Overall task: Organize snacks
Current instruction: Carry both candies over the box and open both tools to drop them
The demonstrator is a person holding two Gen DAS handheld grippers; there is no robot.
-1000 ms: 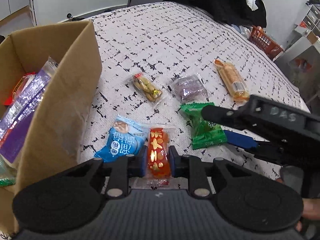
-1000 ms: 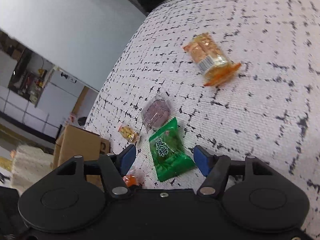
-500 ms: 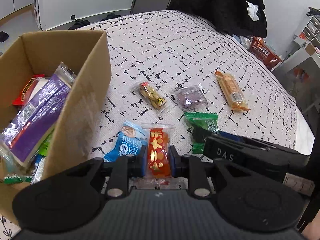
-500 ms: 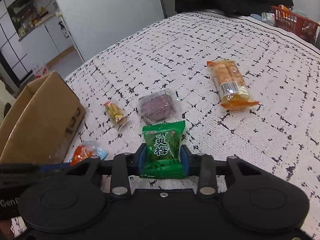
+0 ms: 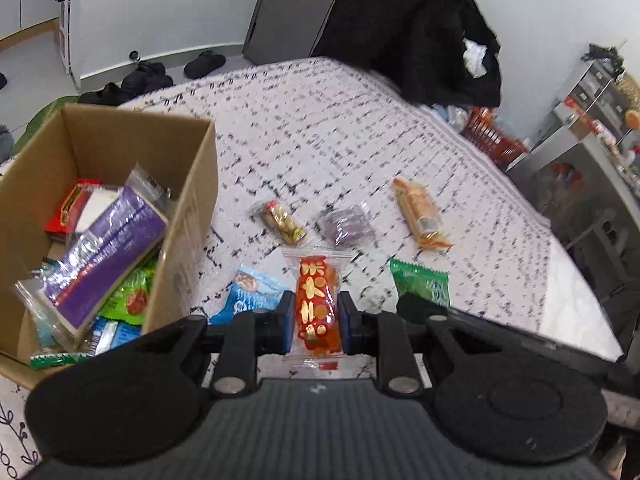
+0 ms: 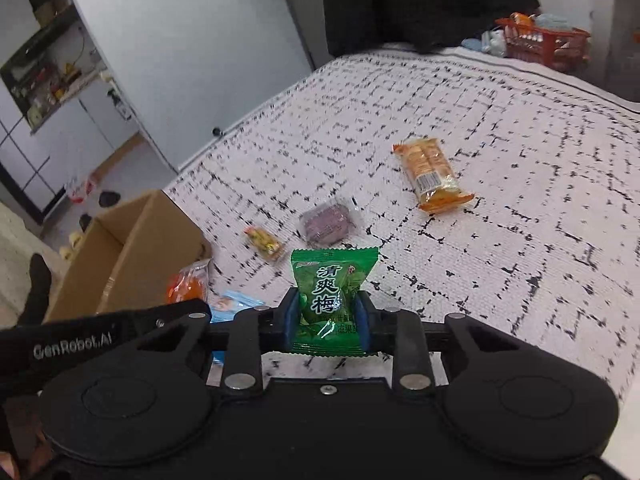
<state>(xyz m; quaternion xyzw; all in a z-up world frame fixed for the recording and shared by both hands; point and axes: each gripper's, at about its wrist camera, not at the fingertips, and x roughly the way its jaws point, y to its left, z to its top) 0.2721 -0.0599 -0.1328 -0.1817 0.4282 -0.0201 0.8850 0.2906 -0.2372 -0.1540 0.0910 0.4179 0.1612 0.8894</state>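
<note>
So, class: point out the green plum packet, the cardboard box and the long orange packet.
green plum packet (image 6: 334, 300), right wrist view, printed front.
cardboard box (image 5: 176, 248), left wrist view, outer side wall.
long orange packet (image 6: 430, 172), right wrist view, middle of wrapper.

In the left wrist view the whole bedspread (image 5: 320, 148) is smeared by motion, so the print on the small yellow snack packet (image 5: 282, 222) and the purple packet (image 5: 346, 226) cannot be read. The cardboard box (image 5: 188, 184) is cut by the left edge, and its lower snacks lie half buried under a purple package (image 5: 104, 252). The blue packet (image 6: 232, 305) is mostly hidden behind the left gripper (image 5: 312, 318) in the right wrist view.
</note>
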